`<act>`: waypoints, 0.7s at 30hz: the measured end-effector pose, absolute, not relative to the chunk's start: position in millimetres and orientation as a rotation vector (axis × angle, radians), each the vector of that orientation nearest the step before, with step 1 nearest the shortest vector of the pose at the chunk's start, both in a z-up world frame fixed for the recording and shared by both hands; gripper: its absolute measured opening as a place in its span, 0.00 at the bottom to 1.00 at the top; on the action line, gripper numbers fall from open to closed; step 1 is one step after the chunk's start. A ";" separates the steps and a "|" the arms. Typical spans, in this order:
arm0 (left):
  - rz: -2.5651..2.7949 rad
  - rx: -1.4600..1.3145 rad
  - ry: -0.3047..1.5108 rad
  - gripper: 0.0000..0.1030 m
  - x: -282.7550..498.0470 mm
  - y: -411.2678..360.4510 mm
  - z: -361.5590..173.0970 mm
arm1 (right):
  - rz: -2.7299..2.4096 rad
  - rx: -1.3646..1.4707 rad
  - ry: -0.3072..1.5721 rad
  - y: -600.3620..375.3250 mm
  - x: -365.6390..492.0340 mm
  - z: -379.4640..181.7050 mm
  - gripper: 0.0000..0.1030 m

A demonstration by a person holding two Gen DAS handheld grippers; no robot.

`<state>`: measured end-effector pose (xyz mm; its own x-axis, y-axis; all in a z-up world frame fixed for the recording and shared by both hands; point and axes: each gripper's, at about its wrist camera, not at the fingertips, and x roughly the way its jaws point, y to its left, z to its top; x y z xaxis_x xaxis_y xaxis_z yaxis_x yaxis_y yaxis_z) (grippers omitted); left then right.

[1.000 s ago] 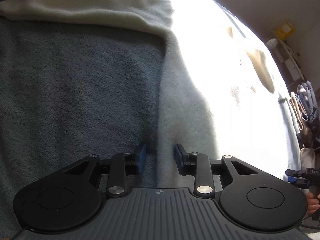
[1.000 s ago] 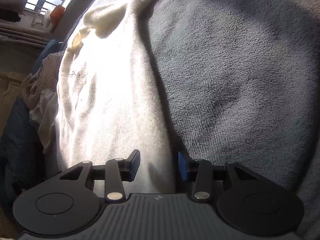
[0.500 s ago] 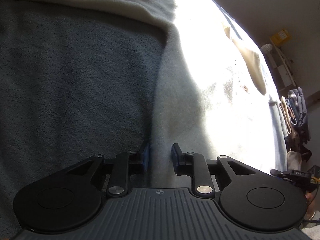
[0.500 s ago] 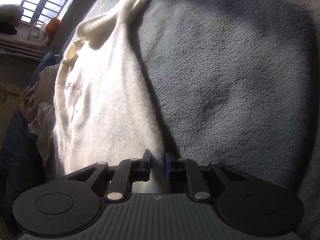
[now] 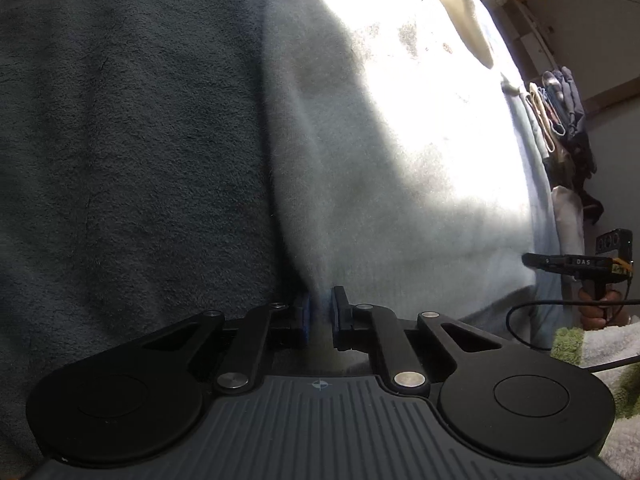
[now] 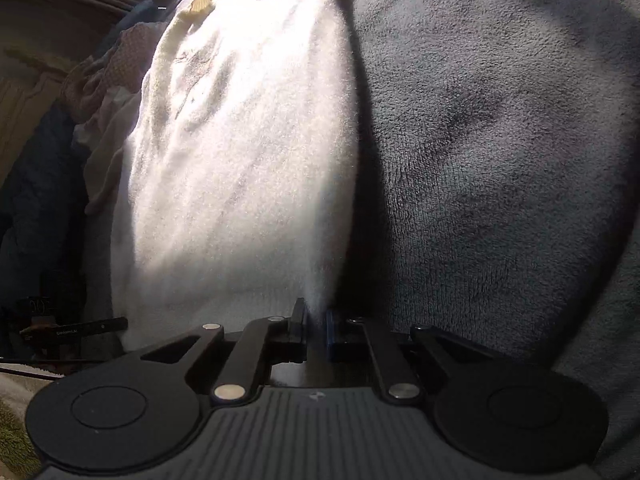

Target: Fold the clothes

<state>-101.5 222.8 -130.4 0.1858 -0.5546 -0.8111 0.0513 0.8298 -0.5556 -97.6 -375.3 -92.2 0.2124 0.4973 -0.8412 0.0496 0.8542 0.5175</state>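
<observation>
Now both grippers, L (image 5: 319, 314) & R (image 6: 316, 330), pinching white garment (image 5: 400, 140) hem

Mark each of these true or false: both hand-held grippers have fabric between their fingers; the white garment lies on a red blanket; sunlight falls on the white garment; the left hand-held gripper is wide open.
1. Both hand-held grippers have fabric between their fingers. True: the left hand-held gripper and right hand-held gripper each pinch the white garment's edge.
2. The white garment lies on a red blanket. False: the blanket is grey.
3. Sunlight falls on the white garment. True.
4. The left hand-held gripper is wide open. False: its fingers are nearly together on the fabric.
</observation>
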 end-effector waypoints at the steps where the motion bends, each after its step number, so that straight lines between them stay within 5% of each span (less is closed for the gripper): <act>1: -0.452 -0.450 1.338 0.11 -102.0 224.9 -128.5 | 0.314 0.469 1.370 -377.1 -95.0 -92.5 0.16; 5: -0.439 -0.400 1.328 0.27 -101.3 233.4 -113.1 | 0.270 0.456 1.388 -391.0 -83.0 -71.8 0.29; 12: -0.441 -0.298 1.142 0.28 -74.2 218.9 -78.1 | 0.291 0.205 1.089 -356.7 -47.8 -13.8 0.30; 21: -0.422 -0.191 0.954 0.29 1.8 121.0 -88.2 | 0.405 -0.081 0.974 -279.4 9.4 -31.8 0.30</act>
